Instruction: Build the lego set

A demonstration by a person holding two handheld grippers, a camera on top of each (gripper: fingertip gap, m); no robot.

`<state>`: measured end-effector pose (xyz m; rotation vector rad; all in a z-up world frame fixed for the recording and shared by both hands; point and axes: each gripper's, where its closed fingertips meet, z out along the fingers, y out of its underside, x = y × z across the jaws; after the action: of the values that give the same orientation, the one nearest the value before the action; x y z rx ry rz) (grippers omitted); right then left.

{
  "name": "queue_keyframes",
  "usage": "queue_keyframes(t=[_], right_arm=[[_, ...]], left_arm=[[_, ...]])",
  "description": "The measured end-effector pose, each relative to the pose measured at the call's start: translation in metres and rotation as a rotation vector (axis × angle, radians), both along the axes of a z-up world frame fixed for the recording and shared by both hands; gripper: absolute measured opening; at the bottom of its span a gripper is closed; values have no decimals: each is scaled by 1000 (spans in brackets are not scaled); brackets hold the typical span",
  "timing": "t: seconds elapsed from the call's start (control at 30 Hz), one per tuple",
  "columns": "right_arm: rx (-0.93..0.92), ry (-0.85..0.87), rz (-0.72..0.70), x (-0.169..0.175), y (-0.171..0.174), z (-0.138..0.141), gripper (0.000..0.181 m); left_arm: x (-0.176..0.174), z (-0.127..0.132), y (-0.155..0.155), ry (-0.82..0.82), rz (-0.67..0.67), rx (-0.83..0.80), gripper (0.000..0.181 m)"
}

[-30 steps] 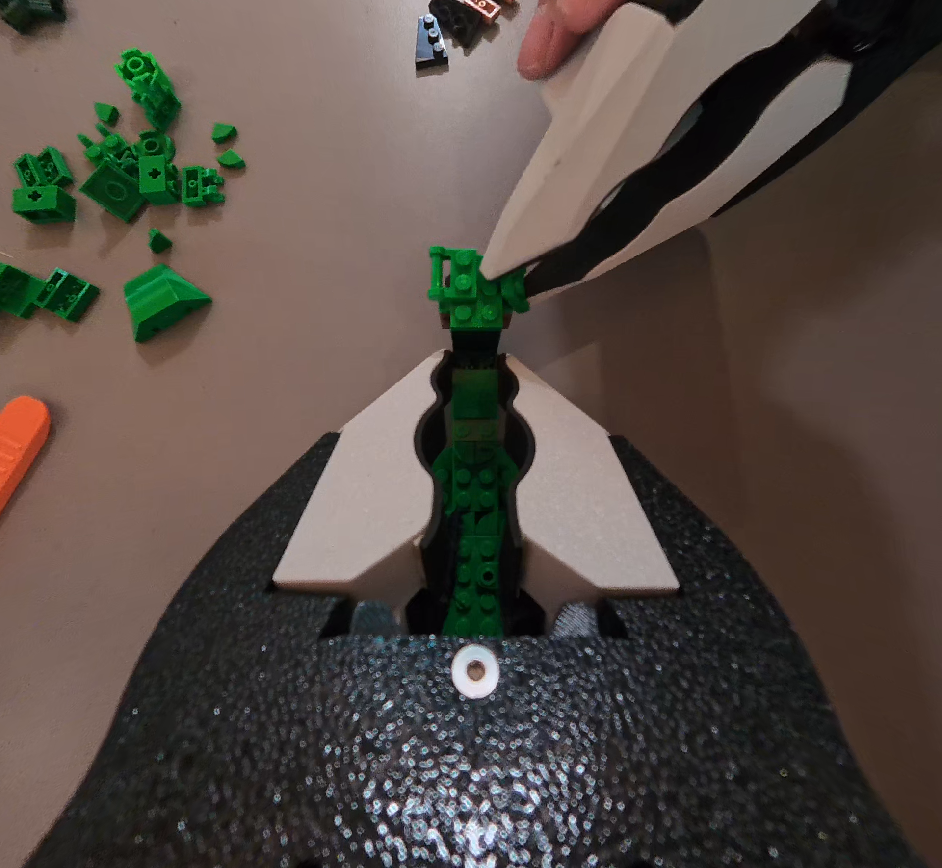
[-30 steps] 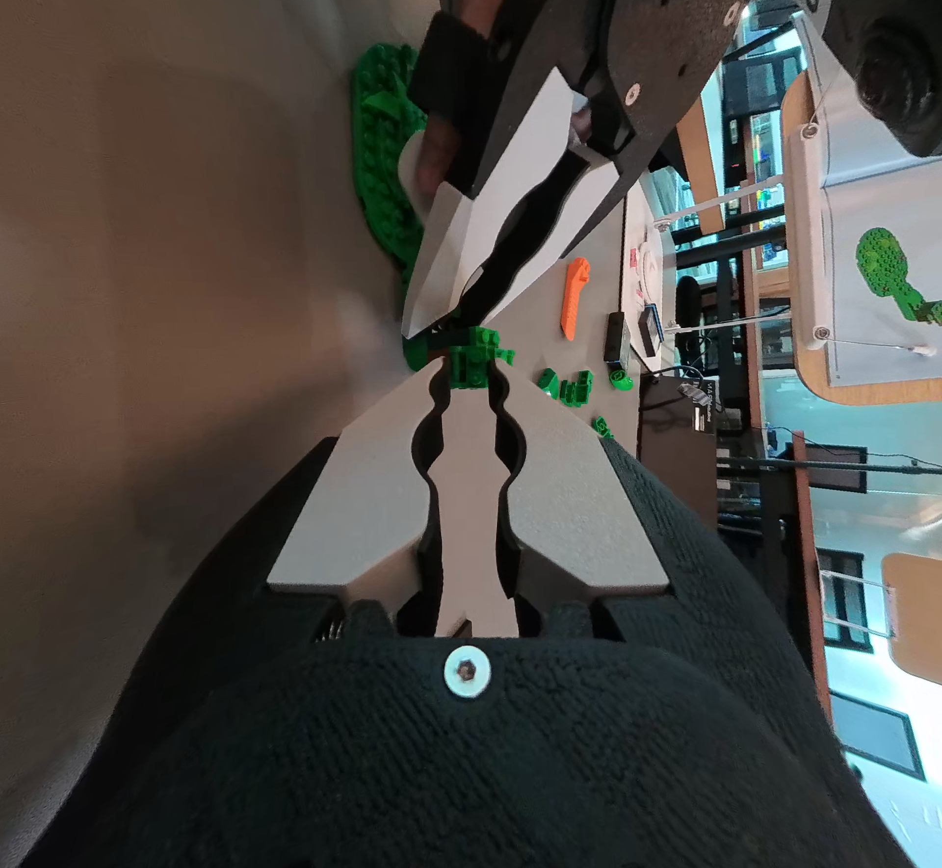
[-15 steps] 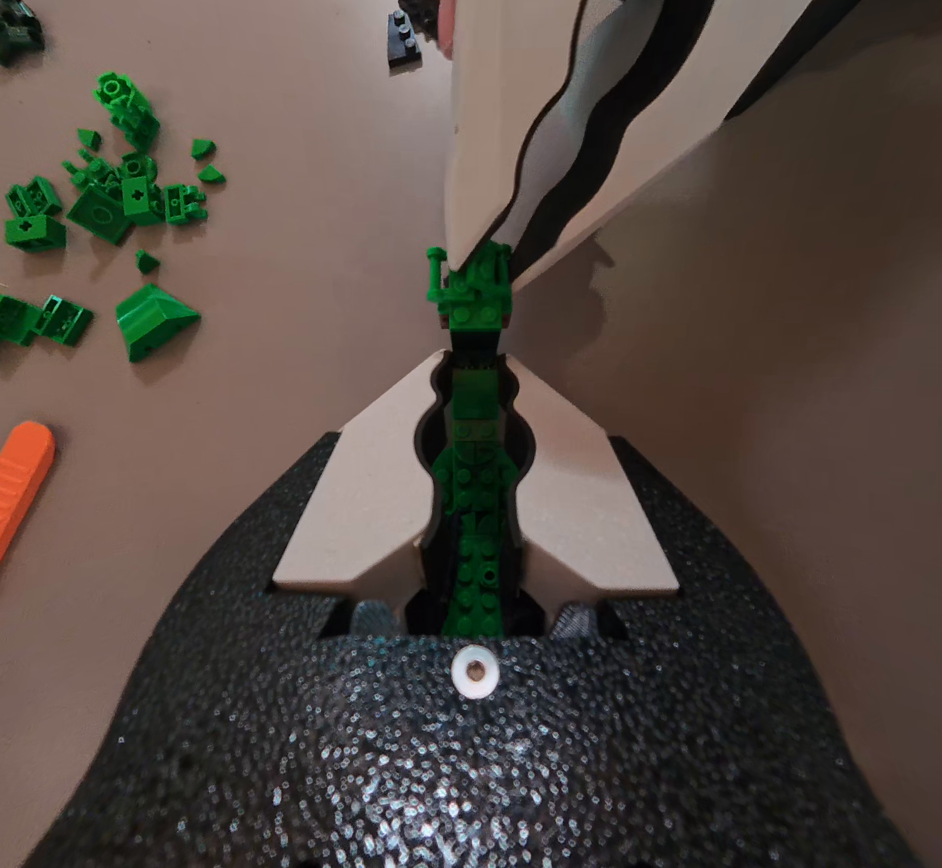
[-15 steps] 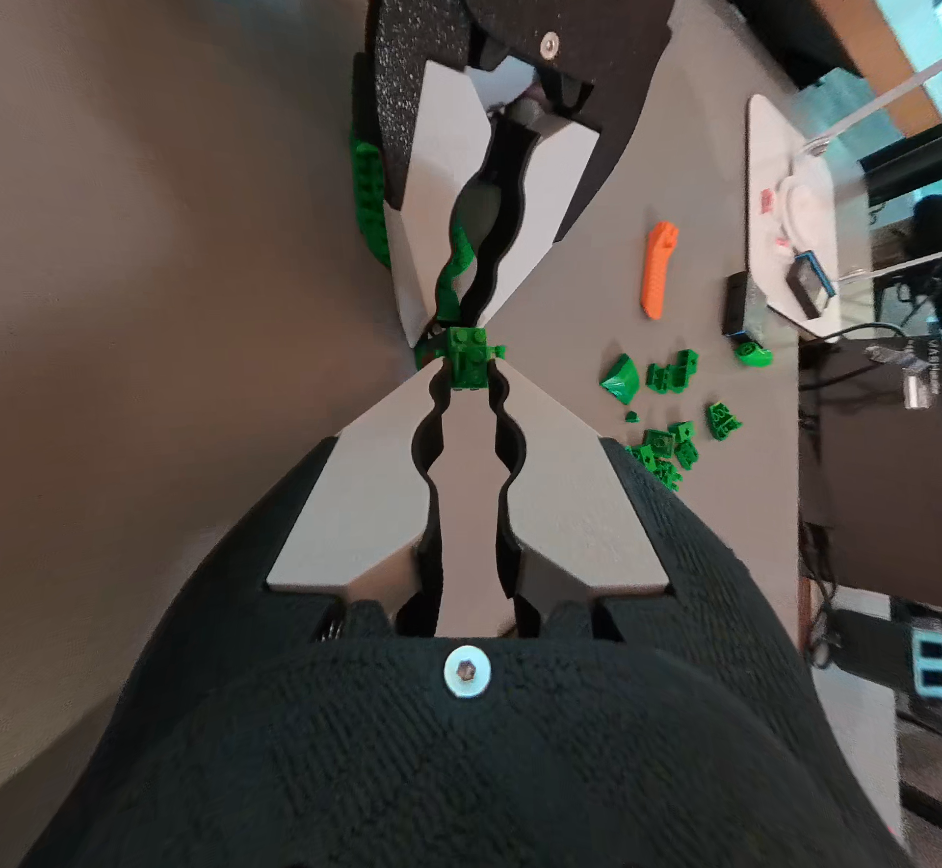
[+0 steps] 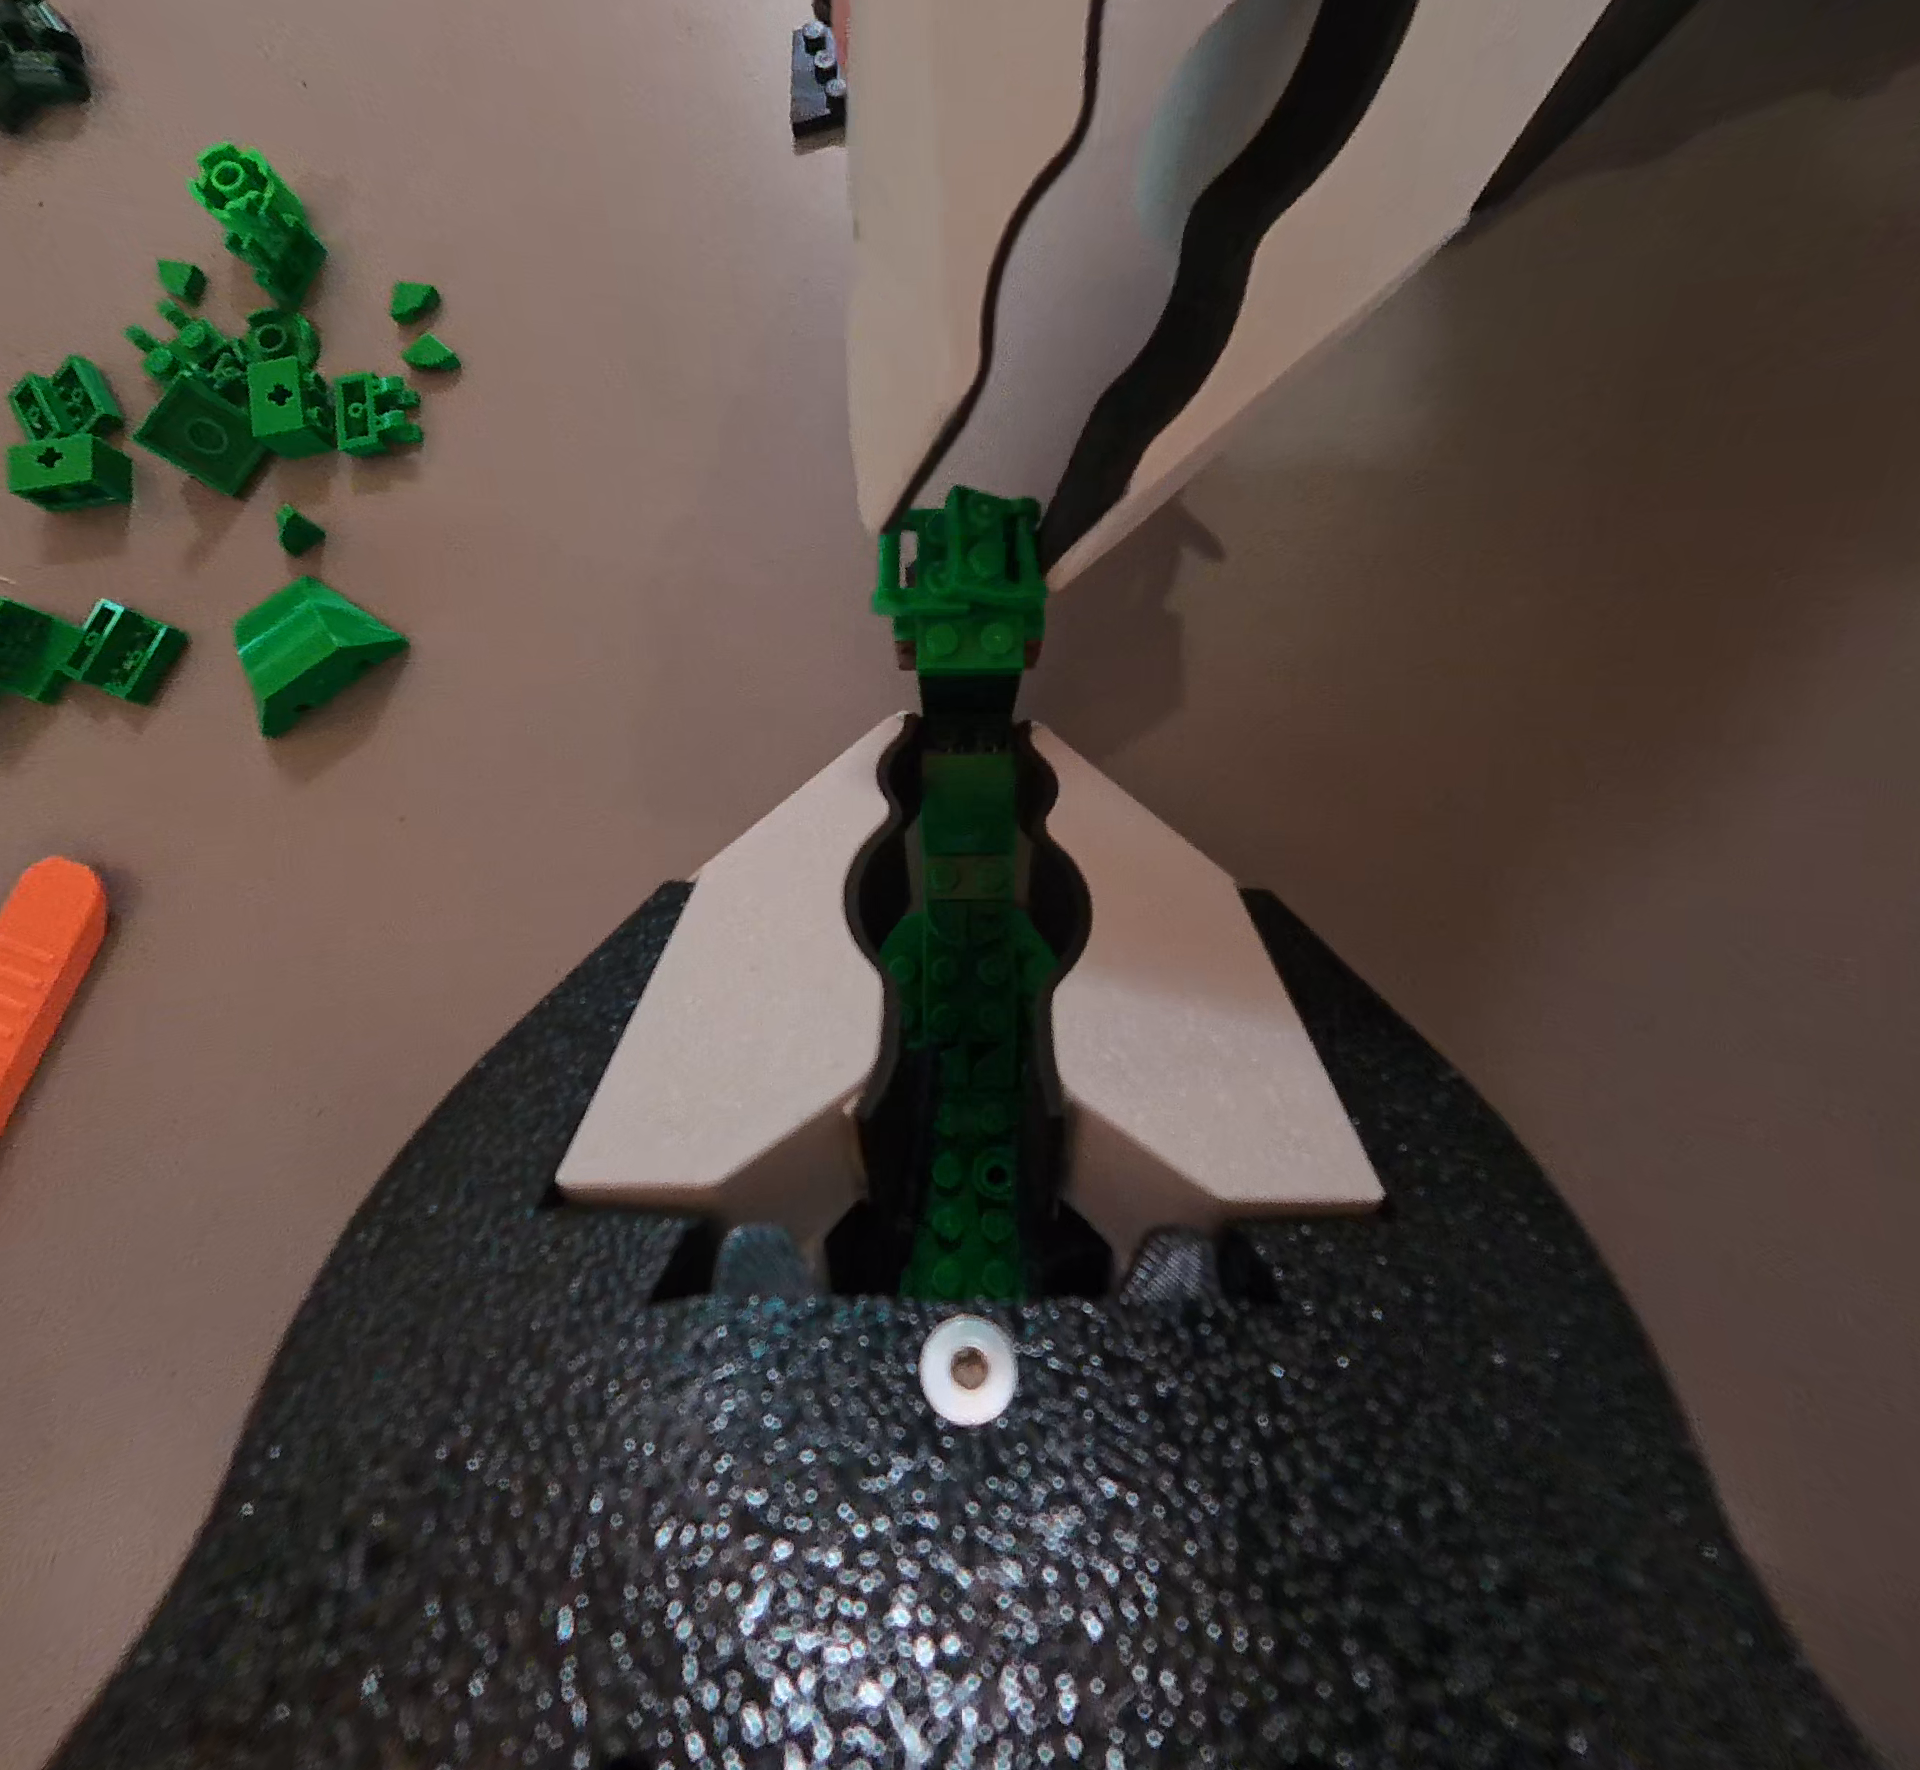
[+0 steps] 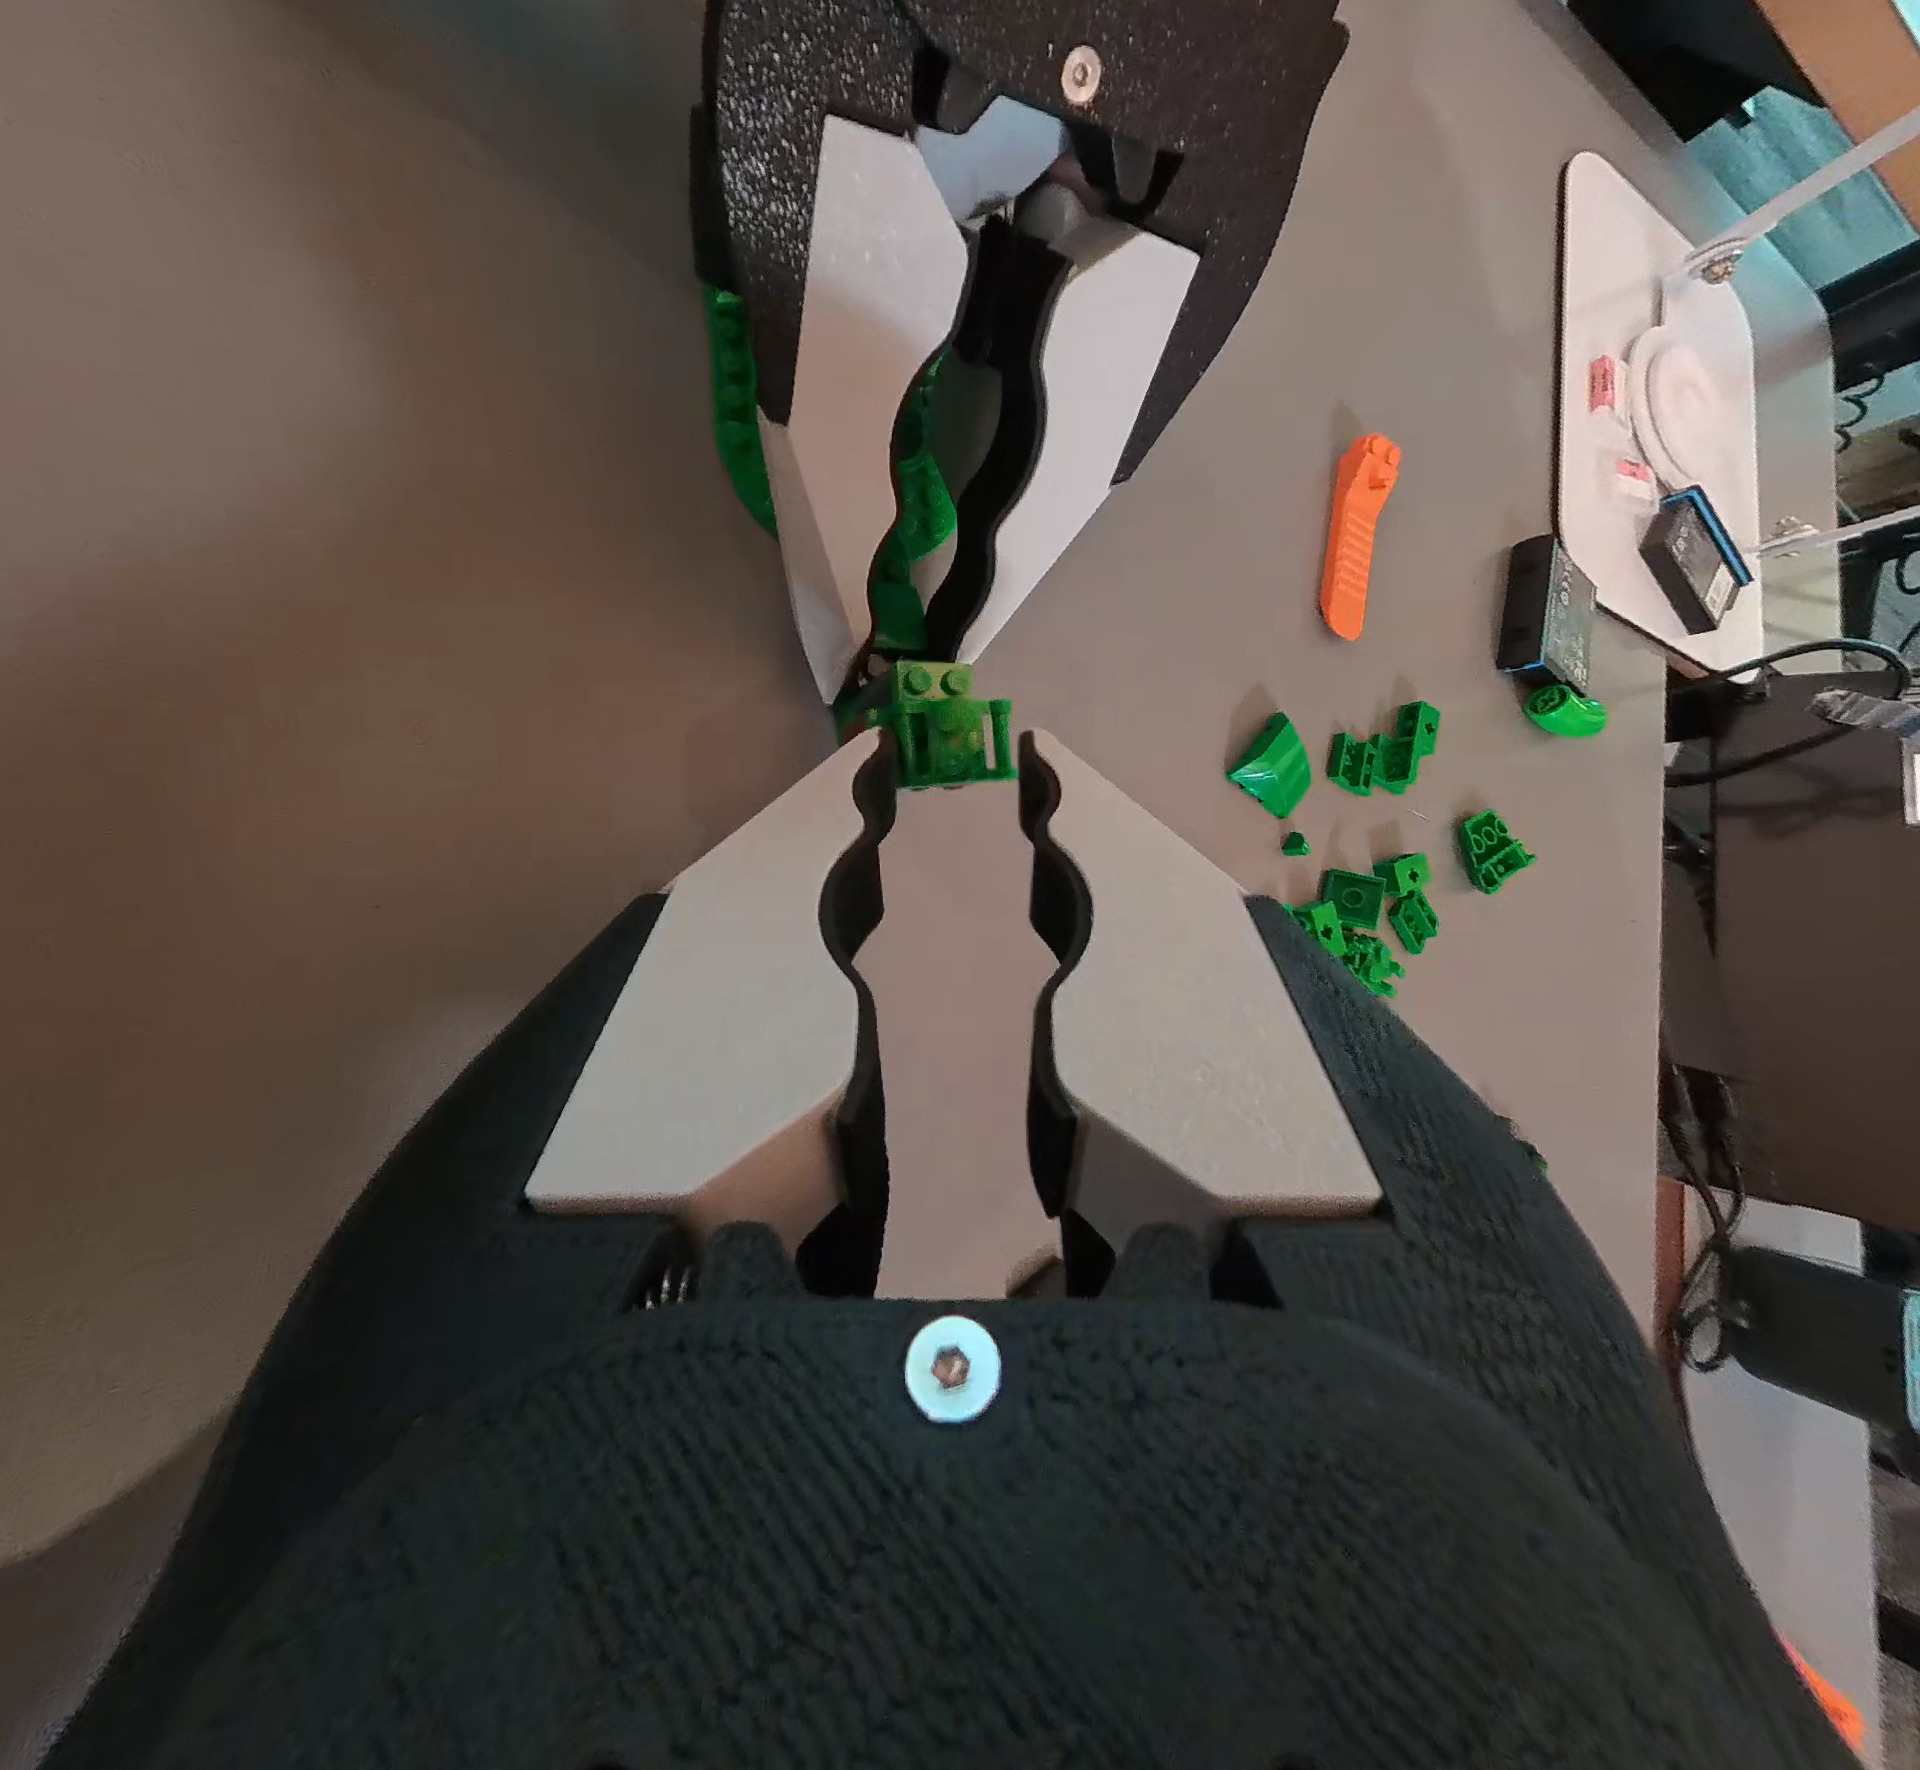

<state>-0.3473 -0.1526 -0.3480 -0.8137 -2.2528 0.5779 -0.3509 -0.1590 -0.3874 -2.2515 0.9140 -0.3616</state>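
Clamping the green lego model [image 5: 961, 951] lengthwise was the left gripper [image 5: 964, 733]; right gripper [image 6: 948, 752] sat released, tips straddling the model's end piece [image 6: 948, 725].

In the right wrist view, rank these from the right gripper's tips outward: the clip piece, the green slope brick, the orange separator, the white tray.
1. Clip piece: at the right gripper tips, on the held build.
2. Green slope brick: right of the tips, on the table.
3. Orange separator: farther right and up.
4. White tray: far right, near the table edge.
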Motion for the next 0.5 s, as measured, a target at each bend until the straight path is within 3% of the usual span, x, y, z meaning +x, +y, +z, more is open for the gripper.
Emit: queue_keyframes(t=[0.03, 0.33, 0.43, 0.5], right_arm=[[5, 5, 1, 0, 1, 1, 24], [74, 150, 30, 5, -5, 1, 45], [140, 214, 53, 8, -9, -1, 43], [91, 196, 87, 15, -18, -6, 40]], left_arm=[[0, 0, 0, 0, -1, 0, 15], [1, 0, 1, -15, 4, -4, 15], [-1, 0, 1, -9, 9, 0, 15], [-4, 0, 3, 1, 22, 5, 15]])
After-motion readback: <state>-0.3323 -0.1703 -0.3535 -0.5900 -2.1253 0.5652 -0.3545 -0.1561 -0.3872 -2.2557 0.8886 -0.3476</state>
